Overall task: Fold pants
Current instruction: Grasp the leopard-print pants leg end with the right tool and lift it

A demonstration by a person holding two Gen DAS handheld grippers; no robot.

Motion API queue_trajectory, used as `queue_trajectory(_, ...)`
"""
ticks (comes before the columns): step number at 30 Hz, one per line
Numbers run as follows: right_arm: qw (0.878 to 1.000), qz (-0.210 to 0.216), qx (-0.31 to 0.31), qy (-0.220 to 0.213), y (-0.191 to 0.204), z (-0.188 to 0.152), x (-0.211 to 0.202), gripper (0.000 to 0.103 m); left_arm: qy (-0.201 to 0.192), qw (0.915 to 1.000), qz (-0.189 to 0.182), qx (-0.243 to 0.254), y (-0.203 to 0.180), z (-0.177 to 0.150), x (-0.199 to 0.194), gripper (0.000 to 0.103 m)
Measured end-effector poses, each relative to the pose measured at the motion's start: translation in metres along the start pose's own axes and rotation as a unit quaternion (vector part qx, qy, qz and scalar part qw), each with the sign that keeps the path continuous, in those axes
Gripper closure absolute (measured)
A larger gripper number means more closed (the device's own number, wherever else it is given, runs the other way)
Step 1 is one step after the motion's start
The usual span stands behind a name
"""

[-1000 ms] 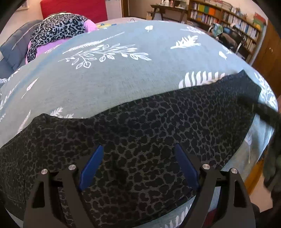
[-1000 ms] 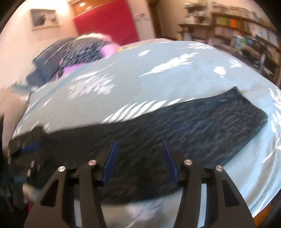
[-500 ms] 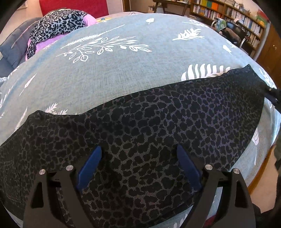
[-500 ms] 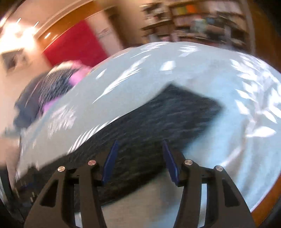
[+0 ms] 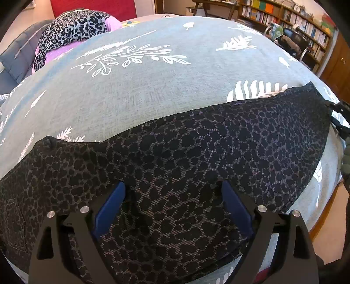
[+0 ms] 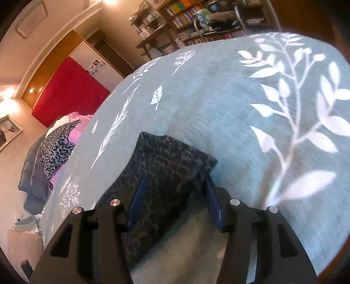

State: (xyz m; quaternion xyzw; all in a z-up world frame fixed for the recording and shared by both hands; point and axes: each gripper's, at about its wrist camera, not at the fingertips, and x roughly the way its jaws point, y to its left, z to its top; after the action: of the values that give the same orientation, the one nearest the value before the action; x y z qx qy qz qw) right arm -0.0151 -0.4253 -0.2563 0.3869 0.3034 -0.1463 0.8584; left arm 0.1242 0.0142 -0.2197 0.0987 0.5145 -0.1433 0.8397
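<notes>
Where the left wrist view looks down, the pants [image 5: 196, 157], dark with a leopard print, lie flat in a long band across the grey-blue leaf-patterned bedspread [image 5: 153, 87]. The left gripper [image 5: 172, 203] hangs over their near edge, jaws spread wide and holding nothing. At the right edge, the right gripper [image 5: 338, 118] shows by the far end of the pants.

From the right wrist, the right gripper [image 6: 175, 196] straddles that narrow end, jaws wide apart, not clamped. A pile of clothes [image 6: 59, 142] lies far left.

Red wall panel [image 6: 70, 91] behind the bed [image 5: 153, 87]; bookshelves [image 5: 284, 19] along far wall; framed picture [image 6: 8, 131]; warm ceiling lights.
</notes>
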Motion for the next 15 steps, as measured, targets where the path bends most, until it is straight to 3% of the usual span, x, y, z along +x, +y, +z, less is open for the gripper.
queue_trajectory(4, 1.0, 0.011, 0.013, -0.003, -0.006, 0.006, 0.01, 0.055, 0.0, 1.0, -0.001, -0.001, 0.001, -0.001, 0.0, 0.014)
queue_trajectory(8, 0.999, 0.027, 0.025, 0.014, -0.004, 0.007, 0.006, 0.089, 0.0, 1.0, -0.004, -0.004, 0.003, -0.002, -0.001, 0.014)
queue_trajectory(15, 0.997, 0.07, -0.022, -0.006, 0.041, 0.006, -0.028, 0.092, -0.006, 0.9999, -0.001, -0.009, 0.011, -0.002, -0.01, 0.014)
